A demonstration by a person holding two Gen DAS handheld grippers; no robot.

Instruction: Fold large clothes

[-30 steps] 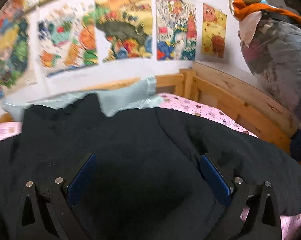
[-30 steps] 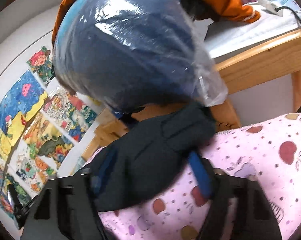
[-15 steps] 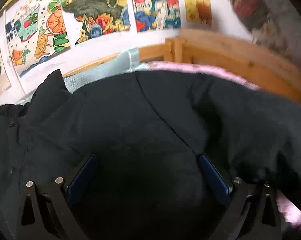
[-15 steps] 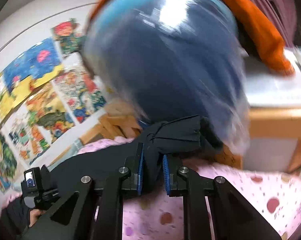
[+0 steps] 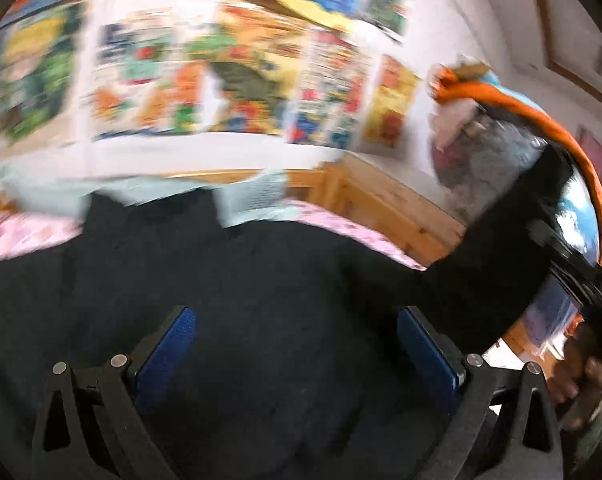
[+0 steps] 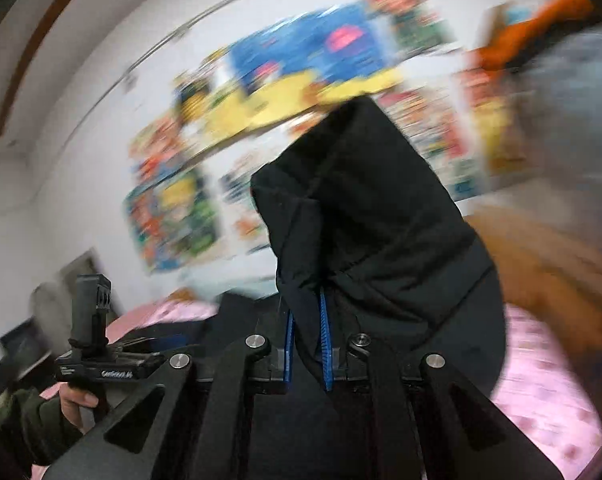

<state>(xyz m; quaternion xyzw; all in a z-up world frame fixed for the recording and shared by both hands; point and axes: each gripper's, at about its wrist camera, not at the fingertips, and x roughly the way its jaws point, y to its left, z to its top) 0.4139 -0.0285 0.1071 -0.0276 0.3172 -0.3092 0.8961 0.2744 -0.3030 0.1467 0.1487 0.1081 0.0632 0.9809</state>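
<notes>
On the pink bed, black jacket spread out, left hand-held gripper spread wide above it, right hand-held gripper pinching raised jacket sleeve.

I'm looking along my left gripper: black angular finger arms with triangular cut-outs, round silver screws, ribbed blue pads. My right gripper is showing the same black frame, silver screws, blue pads. My left hand is showing bare skin under a dark green sleeve.
</notes>
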